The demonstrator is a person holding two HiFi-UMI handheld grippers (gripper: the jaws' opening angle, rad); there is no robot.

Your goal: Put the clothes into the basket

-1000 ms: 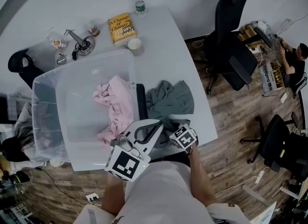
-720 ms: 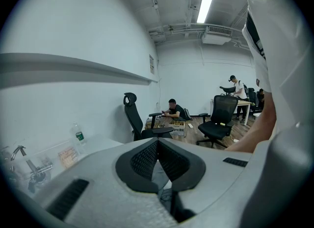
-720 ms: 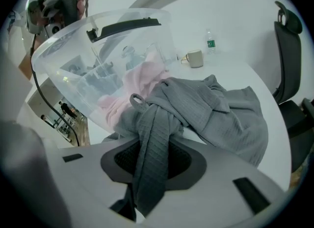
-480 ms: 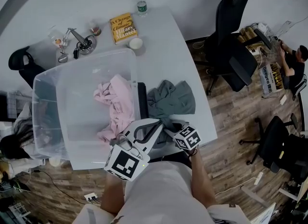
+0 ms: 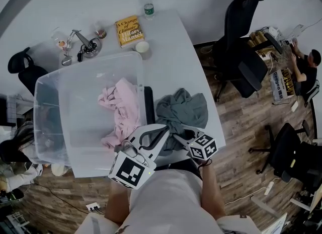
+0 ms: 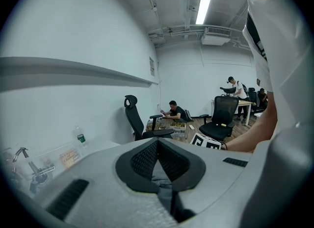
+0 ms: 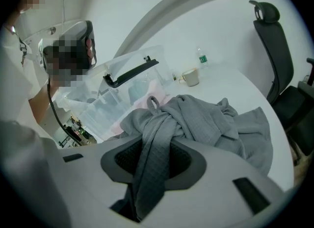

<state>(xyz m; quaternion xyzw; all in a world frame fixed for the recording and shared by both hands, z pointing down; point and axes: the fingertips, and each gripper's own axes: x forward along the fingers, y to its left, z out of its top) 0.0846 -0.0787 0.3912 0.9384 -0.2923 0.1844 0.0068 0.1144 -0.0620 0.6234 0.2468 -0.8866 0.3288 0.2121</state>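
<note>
A grey garment [image 5: 183,109] lies bunched on the white table [image 5: 171,42], just right of the clear plastic basket [image 5: 85,69]. My right gripper [image 5: 179,133] is shut on a fold of it, and the cloth rises in a peak toward the jaws. In the right gripper view a strip of the grey garment [image 7: 206,119] runs down between the pads of the right gripper [image 7: 154,148]. My left gripper [image 5: 164,130] sits beside it at the near table edge. In its own view the left gripper [image 6: 157,146] has its tips together with grey cloth between the pads. A pink garment [image 5: 121,109] lies inside the basket.
A book [image 5: 129,30], a water bottle [image 5: 147,7], a cup [image 5: 142,47] and a metal desk fixture [image 5: 83,44] stand at the table's far end. A black office chair [image 5: 241,42] is right of the table. A person [image 5: 307,62] sits at far right.
My right gripper has risen with the grey garment, which has bunched up and lifted off the table. The left gripper has stayed where it was.
</note>
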